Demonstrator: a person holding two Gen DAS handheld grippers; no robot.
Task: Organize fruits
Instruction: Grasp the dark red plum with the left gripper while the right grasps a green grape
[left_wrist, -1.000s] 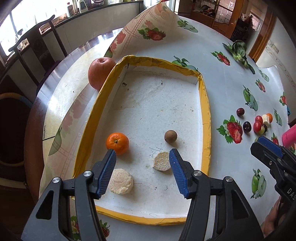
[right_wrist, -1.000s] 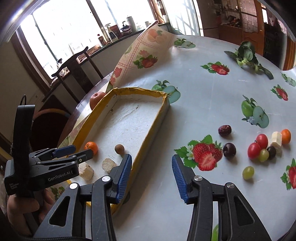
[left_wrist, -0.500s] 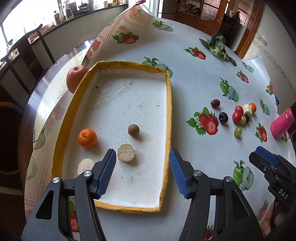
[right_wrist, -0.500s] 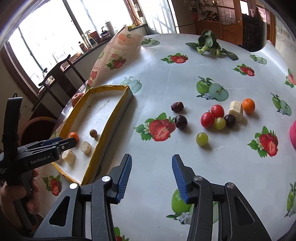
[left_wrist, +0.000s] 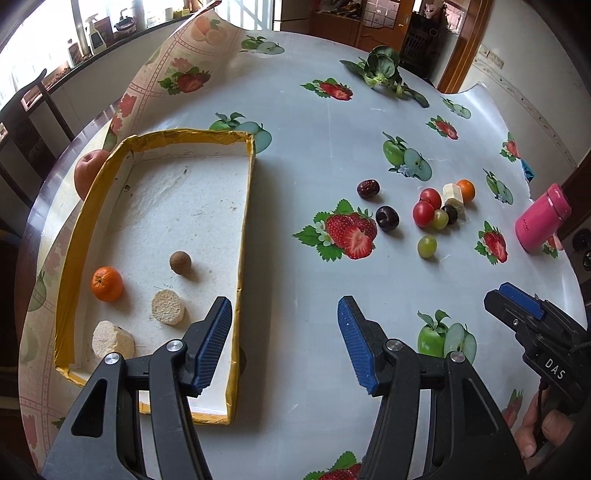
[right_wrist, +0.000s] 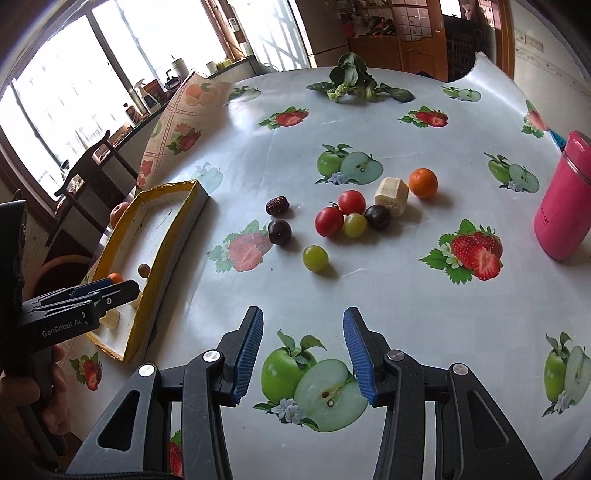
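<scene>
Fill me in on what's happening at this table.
A person holds a gripper in each hand, sorting fruit into a yellow-rimmed tray. The left gripper and the right gripper are both open and empty above the tablecloth. The tray holds a tangerine, a small brown fruit and two pale chunks. A cluster of tomatoes, grapes and dark fruits waits on the cloth, with an apple outside the tray.

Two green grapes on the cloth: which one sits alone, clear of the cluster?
The lone green grape, nearest the right tool. The other grape is wedged against the two red tomatoes and a dark plum.
</scene>
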